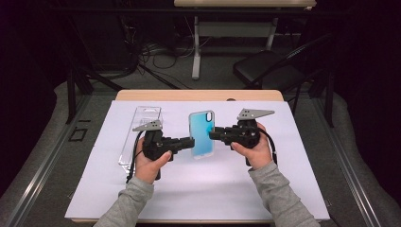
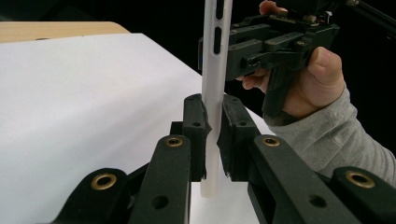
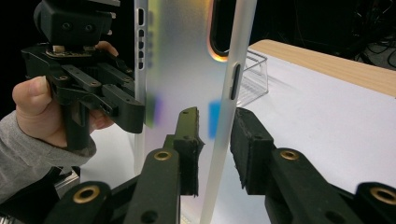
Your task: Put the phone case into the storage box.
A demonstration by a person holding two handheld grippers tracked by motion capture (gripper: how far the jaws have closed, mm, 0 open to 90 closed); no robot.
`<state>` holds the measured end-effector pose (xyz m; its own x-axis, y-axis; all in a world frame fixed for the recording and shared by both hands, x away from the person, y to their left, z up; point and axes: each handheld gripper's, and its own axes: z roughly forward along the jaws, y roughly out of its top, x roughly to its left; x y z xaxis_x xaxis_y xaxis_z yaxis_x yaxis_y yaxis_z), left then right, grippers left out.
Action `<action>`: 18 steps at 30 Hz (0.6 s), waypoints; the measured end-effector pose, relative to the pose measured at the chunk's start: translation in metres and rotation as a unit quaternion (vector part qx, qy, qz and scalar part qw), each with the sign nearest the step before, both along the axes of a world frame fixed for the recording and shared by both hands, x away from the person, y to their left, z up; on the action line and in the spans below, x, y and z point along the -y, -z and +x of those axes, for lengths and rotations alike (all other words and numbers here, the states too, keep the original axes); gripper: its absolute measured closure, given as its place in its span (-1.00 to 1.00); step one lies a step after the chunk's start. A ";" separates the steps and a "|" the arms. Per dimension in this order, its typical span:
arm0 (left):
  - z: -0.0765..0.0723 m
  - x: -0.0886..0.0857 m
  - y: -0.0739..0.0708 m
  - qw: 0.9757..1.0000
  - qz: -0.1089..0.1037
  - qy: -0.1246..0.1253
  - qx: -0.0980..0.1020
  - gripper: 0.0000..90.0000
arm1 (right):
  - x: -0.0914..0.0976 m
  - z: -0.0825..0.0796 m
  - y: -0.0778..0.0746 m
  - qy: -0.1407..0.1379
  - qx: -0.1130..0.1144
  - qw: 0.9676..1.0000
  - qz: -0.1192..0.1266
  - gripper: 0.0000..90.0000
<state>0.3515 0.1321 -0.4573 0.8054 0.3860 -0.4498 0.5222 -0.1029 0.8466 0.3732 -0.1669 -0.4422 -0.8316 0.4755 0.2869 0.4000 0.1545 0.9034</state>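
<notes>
A translucent blue-tinted phone case [image 1: 202, 134] stands upright on its end on the white sheet [image 1: 198, 189]. My left gripper [image 1: 191, 142] comes in from the left and is shut on the case's left edge; in the left gripper view its pads [image 2: 198, 135] press both faces of the case [image 2: 214, 70]. My right gripper [image 1: 213, 135] reaches in from the right. In the right gripper view the case's [image 3: 187, 70] side edge runs between the jaws of the right gripper [image 3: 217, 126], with a narrow gap at the right pad [image 3: 245, 140], so it stands open around it.
A clear plastic package tray [image 1: 142, 132] lies on the sheet left of the left hand. The wooden table's far edge [image 1: 198, 94] lies just beyond the case. A black chair [image 1: 269, 71] and a desk frame stand on the floor behind the table.
</notes>
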 end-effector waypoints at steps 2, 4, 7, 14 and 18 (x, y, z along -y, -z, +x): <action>0.000 -0.001 0.000 1.000 -0.002 -0.001 0.001 0.82 | 0.000 0.000 0.000 0.000 -0.002 1.000 -0.002 0.65; 0.000 -0.001 0.000 1.000 -0.002 -0.001 0.001 0.82 | 0.000 0.001 0.000 0.000 -0.002 1.000 0.000 0.66; 0.000 -0.001 0.000 1.000 -0.002 0.000 0.002 0.82 | 0.001 0.001 0.001 0.000 -0.003 1.000 0.000 0.67; 0.000 0.000 0.000 1.000 0.000 0.002 0.001 0.82 | 0.002 0.002 0.002 0.000 -0.009 1.000 0.007 0.72; 0.000 0.000 0.000 1.000 0.000 0.003 0.001 0.82 | 0.003 0.003 0.002 -0.001 -0.009 1.000 0.007 0.80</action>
<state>0.3517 0.1321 -0.4575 0.8085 0.3804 -0.4490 0.5203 -0.1056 0.8475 0.3759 -0.1699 -0.4444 -0.8275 0.4695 0.3080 0.4151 0.1421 0.8986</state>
